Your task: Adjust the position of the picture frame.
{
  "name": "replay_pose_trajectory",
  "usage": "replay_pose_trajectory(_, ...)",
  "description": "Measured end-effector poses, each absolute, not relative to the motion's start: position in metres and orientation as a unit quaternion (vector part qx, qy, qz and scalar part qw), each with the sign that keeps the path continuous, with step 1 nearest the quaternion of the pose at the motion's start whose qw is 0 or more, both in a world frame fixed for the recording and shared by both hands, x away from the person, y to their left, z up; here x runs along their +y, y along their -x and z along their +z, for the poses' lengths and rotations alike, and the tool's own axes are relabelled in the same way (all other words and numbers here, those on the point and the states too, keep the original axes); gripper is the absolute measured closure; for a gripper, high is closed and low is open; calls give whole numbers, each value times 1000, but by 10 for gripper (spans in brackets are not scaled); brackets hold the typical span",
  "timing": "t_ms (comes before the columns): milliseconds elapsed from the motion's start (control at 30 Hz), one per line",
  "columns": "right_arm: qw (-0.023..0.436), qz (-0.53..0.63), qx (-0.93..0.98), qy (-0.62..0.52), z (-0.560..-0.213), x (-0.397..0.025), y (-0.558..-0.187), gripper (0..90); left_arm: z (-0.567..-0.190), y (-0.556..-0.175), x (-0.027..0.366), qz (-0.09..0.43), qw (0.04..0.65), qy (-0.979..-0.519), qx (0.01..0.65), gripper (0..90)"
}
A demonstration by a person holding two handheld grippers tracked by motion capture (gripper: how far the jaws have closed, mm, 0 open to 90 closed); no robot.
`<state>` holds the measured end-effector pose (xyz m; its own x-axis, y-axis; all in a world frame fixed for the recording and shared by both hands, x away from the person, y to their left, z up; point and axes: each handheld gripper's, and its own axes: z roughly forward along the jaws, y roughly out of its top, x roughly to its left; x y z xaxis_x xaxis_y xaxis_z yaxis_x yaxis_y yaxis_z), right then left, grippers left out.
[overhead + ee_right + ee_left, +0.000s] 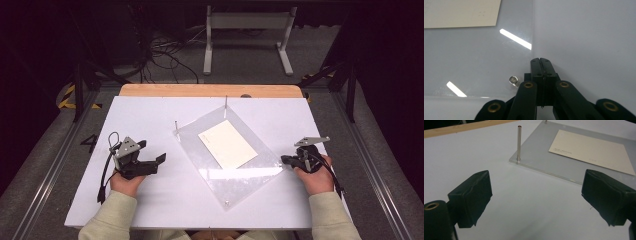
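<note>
A clear acrylic plate [235, 180] lies slantwise at the middle of the white table [150, 115], with a cream card [227, 144] on it. Thin metal posts [176, 127] stand at its corners. My left gripper [156, 162] rests left of the plate, open and holding nothing. In the left gripper view its fingertips [474, 195] stand wide apart, facing a post [519, 142], the plate [536, 150] and the card [594, 150]. My right gripper [287, 160] sits at the plate's right corner, shut. In the right gripper view it [540, 61] lies over the plate [474, 50] edge, beside a short post [513, 80].
A wooden strip [210, 90] runs along the table's far edge. Beyond it on the grey floor stand a white frame [247, 35] and loose cables [165, 55]. Bare white table surface lies to the left and right of the plate.
</note>
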<state>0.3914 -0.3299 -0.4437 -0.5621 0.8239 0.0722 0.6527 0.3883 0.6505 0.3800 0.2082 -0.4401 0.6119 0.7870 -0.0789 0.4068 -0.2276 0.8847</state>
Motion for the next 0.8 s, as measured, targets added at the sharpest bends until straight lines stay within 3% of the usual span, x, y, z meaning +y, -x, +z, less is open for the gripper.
replay_pose_trajectory(800,-7,316,898,-307,-442,-258,-359,899,-440,-380,208,197,479,-759,394,97)
